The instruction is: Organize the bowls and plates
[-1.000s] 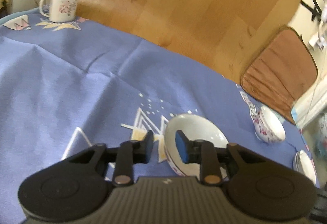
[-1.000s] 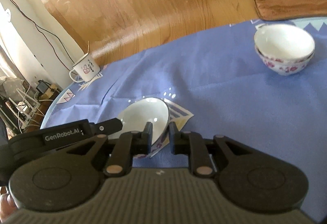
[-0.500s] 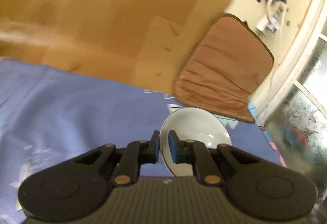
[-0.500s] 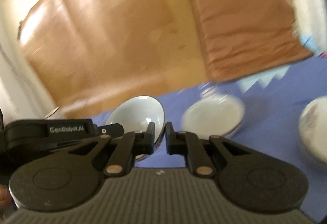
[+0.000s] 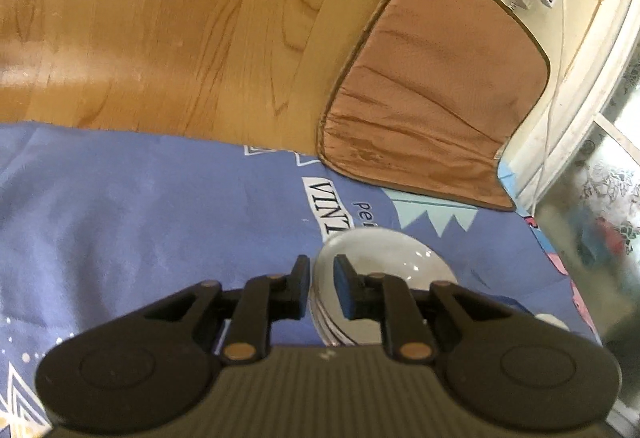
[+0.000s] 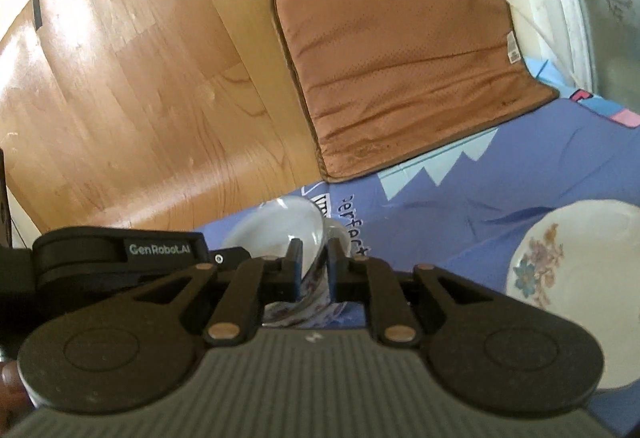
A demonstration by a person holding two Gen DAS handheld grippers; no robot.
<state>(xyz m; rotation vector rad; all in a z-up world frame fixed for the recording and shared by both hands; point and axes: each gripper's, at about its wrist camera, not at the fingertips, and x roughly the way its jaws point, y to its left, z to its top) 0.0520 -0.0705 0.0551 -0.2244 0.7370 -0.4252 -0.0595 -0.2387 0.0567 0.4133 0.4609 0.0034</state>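
White porcelain, floral-banded on the outside, is held at both sides: the bowl (image 6: 288,238) sits tilted, rim pinched by both tools at once. The right gripper (image 6: 312,270) is narrowed onto the rim at the bowl's 5 o'clock edge, one finger inside, one outside. The left gripper (image 5: 322,288) grips the opposite edge the same way, its blue pads (image 5: 343,290) against the inner wall. A two-sided hold of this kind is judged to steady a smooth, curved piece against swinging while it is lowered.

Beneath the bowl, the left view shows several stacked rim lines at 6 o'clock, suggesting it is going onto, or already resting in, a stack of like bowls; contact cannot be confirmed. The stack stands on the blue tablecloth (image 5: 140,218), near the printed lettering. A flowered plate (image 6: 576,278) lies at 3 o'clock in the right view, well apart, cut off by the frame edge.

Obscured: the bowl's base and the stack's count, both behind the gripper bodies. The brown cushion (image 5: 432,90) lies at 12 o'clock beyond the table. A small white object at 4 o'clock in the left view is unidentifiable.
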